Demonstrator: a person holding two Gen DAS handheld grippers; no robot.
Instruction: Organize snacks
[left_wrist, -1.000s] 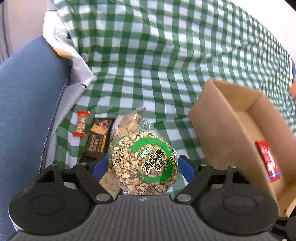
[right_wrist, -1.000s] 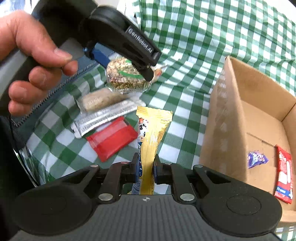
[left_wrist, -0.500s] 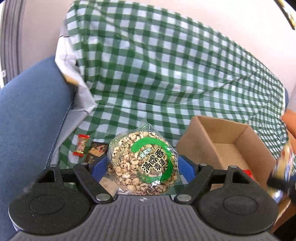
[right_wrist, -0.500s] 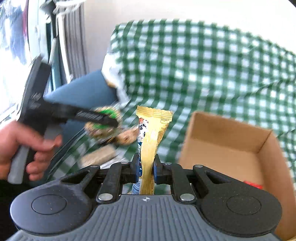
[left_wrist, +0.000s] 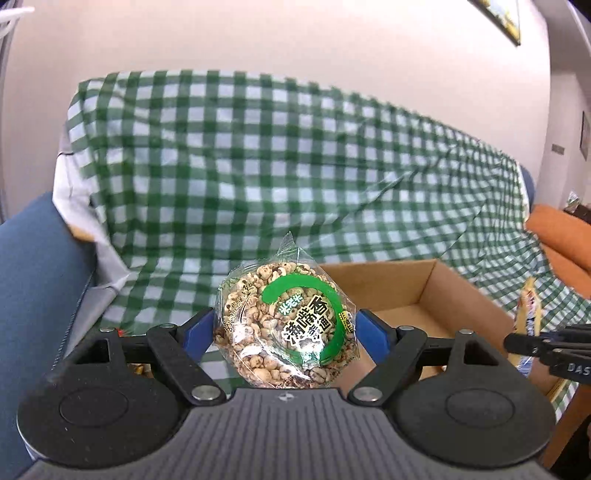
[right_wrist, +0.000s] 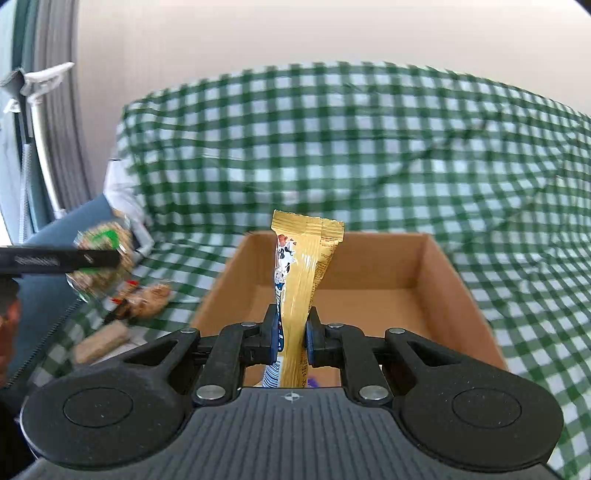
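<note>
Left gripper (left_wrist: 286, 325) clamps rice cake (left_wrist: 286, 325); right gripper (right_wrist: 291, 334) clamps gold bar (right_wrist: 301, 280), both before box (right_wrist: 458, 295). Right view alone shows snacks (right_wrist: 144, 297) on cloth (right_wrist: 332, 147) left.

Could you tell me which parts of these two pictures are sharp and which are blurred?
Left wrist view: the puffed-grain snack in the left gripper is sharp, the checked cloth slightly soft. Right wrist view: the gold bar is sharp; the left gripper is smeared.

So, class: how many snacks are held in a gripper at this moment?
2. The round puffed-grain cake sits between the left gripper's pads; the gold bar is pinched in the right gripper, above the cardboard box.
</note>
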